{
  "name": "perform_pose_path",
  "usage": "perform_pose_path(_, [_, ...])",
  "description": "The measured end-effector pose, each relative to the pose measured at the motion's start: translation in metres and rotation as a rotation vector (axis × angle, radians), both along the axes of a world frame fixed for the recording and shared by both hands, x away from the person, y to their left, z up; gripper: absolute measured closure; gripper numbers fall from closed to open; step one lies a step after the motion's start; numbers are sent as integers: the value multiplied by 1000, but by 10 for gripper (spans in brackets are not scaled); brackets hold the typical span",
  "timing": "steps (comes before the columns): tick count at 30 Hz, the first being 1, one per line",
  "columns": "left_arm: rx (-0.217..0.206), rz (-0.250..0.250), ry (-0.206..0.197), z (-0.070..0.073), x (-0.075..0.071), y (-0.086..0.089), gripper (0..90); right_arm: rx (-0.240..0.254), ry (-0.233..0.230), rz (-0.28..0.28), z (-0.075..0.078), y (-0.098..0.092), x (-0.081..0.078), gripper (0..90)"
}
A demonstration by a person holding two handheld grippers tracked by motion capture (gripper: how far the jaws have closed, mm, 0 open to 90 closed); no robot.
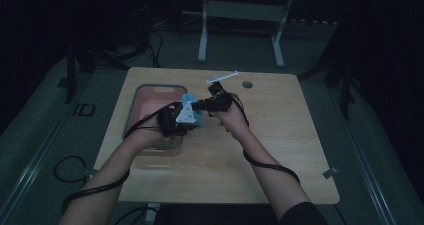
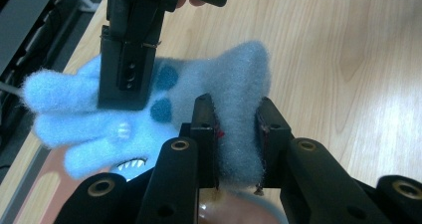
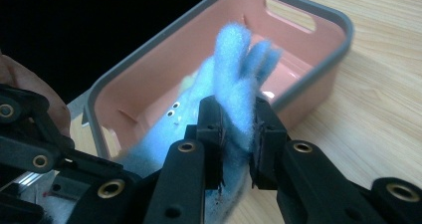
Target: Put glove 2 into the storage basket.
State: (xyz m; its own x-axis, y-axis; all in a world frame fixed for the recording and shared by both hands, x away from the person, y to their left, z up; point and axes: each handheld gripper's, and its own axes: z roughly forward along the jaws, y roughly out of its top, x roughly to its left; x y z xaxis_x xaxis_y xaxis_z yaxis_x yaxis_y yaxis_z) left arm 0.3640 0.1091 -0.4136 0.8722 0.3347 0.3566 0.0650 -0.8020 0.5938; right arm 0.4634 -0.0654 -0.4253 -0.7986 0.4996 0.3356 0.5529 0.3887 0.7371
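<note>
Above the table (image 1: 280, 150), just right of the pink bin (image 1: 134, 116), both the left gripper (image 2: 238, 129) and right gripper (image 3: 238, 134) clamp a fuzzy blue plush toy (image 2: 199, 99).

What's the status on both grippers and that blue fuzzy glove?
Left gripper and right gripper both shut on blue fuzzy glove. Glove held above table, beside pink bin. Nothing in the way.

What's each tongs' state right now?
Left tongs: shut on the blue fuzzy glove.
Right tongs: shut on the same glove's other end.
</note>
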Motion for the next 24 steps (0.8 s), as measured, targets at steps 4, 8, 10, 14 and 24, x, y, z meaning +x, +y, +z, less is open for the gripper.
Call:
perform_pose_path(4, [8, 12, 3, 0, 0, 13, 750, -1, -1, 13, -1, 16, 1, 783])
perform_pose_path(8, [5, 28, 11, -2, -1, 26, 750, -4, 2, 26, -2, 30, 3, 783])
perform_pose_path(10, [5, 39, 14, -4, -1, 31, 750, -3, 5, 32, -3, 36, 3, 783])
perform_pose_path(14, [0, 51, 14, -7, -2, 41, 750, -10, 10, 46, -6, 49, 5, 783])
perform_pose_path(24, [-1, 74, 28, -16, 3, 70, 749, -9, 20, 58, -13, 80, 9, 783])
